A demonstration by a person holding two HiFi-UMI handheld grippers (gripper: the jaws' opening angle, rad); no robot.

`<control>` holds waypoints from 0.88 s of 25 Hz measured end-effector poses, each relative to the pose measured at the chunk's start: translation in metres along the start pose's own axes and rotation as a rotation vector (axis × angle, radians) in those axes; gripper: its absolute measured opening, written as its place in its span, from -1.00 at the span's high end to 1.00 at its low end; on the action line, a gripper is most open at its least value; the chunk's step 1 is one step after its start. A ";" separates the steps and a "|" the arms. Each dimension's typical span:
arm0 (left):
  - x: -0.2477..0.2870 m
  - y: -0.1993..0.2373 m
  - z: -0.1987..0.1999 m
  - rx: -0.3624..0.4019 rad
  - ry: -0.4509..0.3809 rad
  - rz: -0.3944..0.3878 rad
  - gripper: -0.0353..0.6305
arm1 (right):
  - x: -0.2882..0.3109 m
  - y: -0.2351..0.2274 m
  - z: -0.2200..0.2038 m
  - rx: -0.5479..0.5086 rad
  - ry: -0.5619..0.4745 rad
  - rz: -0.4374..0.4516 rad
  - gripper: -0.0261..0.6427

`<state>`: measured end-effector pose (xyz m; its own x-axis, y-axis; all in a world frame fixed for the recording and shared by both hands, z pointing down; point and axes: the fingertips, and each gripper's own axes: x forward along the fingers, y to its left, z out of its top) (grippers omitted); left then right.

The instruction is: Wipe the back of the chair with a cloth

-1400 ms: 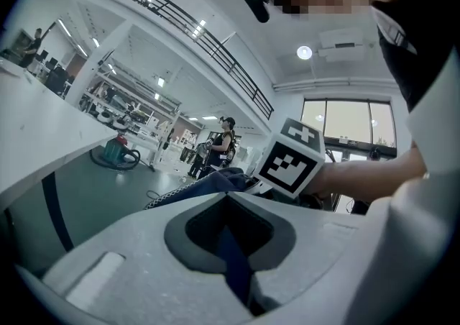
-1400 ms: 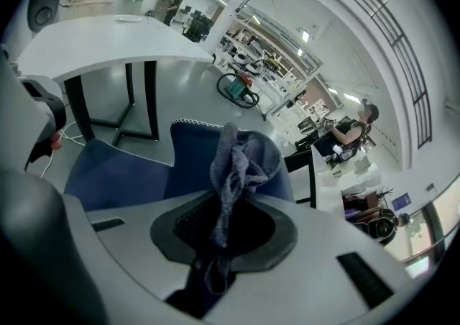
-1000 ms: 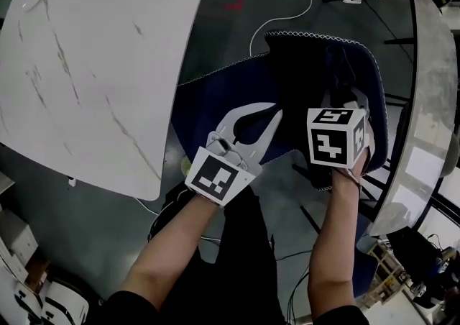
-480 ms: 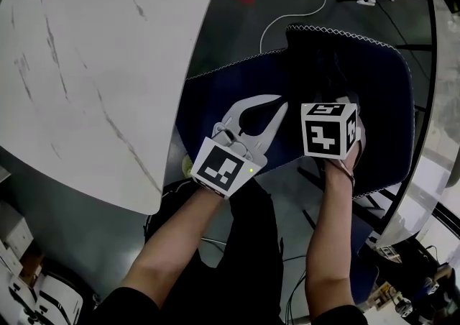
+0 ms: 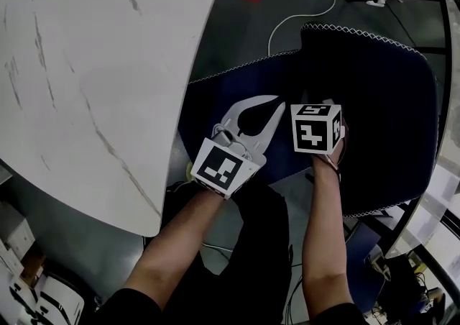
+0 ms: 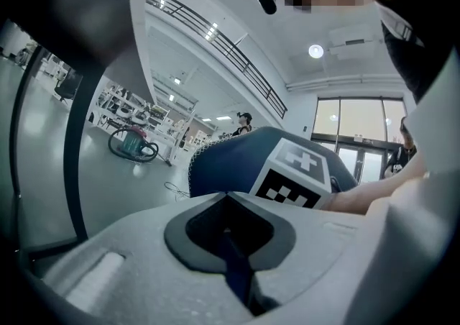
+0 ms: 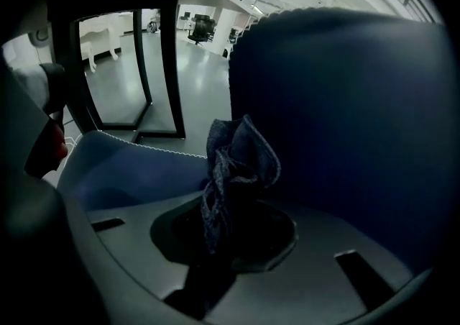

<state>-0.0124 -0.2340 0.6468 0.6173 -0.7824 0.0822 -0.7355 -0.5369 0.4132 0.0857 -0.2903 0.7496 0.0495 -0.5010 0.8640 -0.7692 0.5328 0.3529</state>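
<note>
The white counter [image 5: 93,79] presses close on the chair's [image 5: 381,101] left side, leaving a narrow strip of floor [image 5: 244,36] crossed by a white cable [image 5: 270,43]. A second counter's edge [image 5: 451,43] walls the right. Above the seat, room is open.

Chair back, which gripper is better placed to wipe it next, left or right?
Right: the right gripper is shut on the cloth, facing the chair back. The left gripper is shut with no cloth.
</note>
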 end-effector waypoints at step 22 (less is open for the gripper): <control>-0.001 -0.022 -0.010 -0.042 0.032 0.002 0.87 | -0.017 -0.008 -0.055 0.175 0.076 -0.004 0.70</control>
<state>0.0054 -0.2183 0.6468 0.6250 -0.7726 0.1115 -0.7246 -0.5211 0.4509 0.1257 -0.2486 0.7519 0.0953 -0.4466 0.8896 -0.8676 0.4008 0.2942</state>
